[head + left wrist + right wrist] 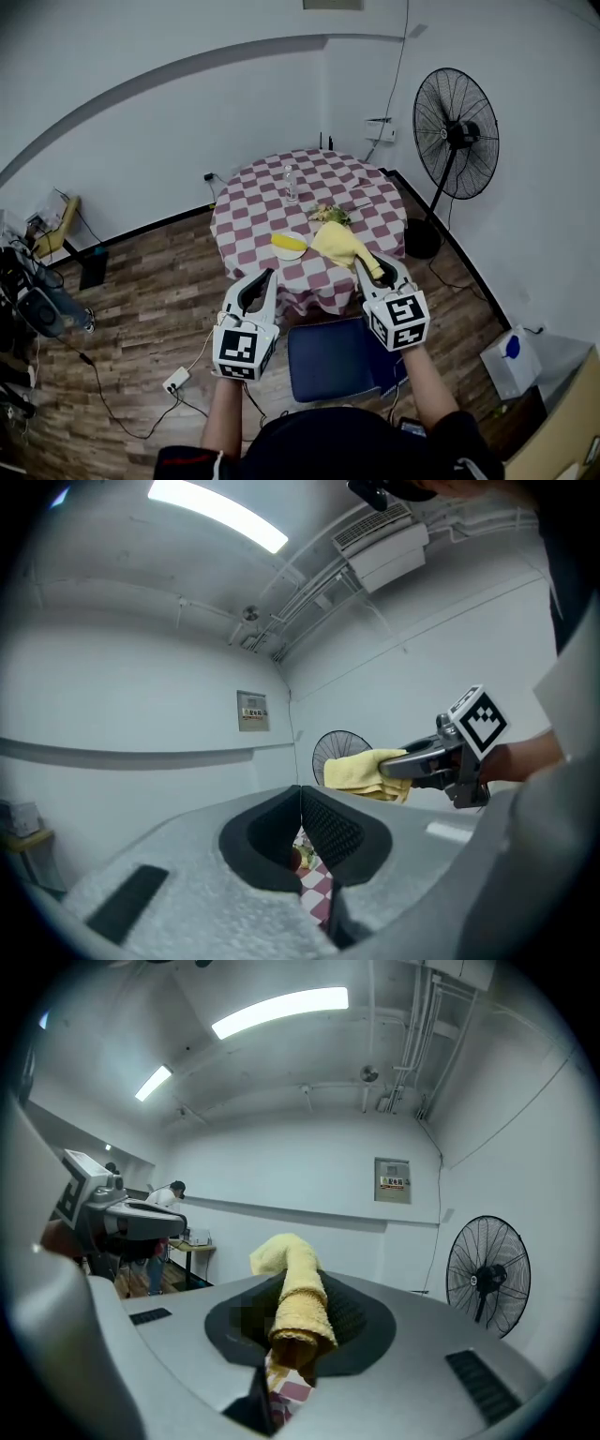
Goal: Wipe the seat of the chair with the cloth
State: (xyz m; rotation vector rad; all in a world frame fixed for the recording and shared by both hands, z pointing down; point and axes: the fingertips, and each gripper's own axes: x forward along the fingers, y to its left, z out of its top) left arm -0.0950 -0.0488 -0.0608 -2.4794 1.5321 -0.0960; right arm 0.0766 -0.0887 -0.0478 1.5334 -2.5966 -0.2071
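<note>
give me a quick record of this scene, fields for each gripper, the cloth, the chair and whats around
left gripper: jaws together, nothing between them
right gripper: shut on the yellow terry cloth
cloth: sticks out past the jaws, in the air, clear of the chair
chair: dark blue padded seat, below and between the two grippers, untouched
background: round table with red and white checked cloth; black standing fan
task stage: cloth in hand, not on the seat
</note>
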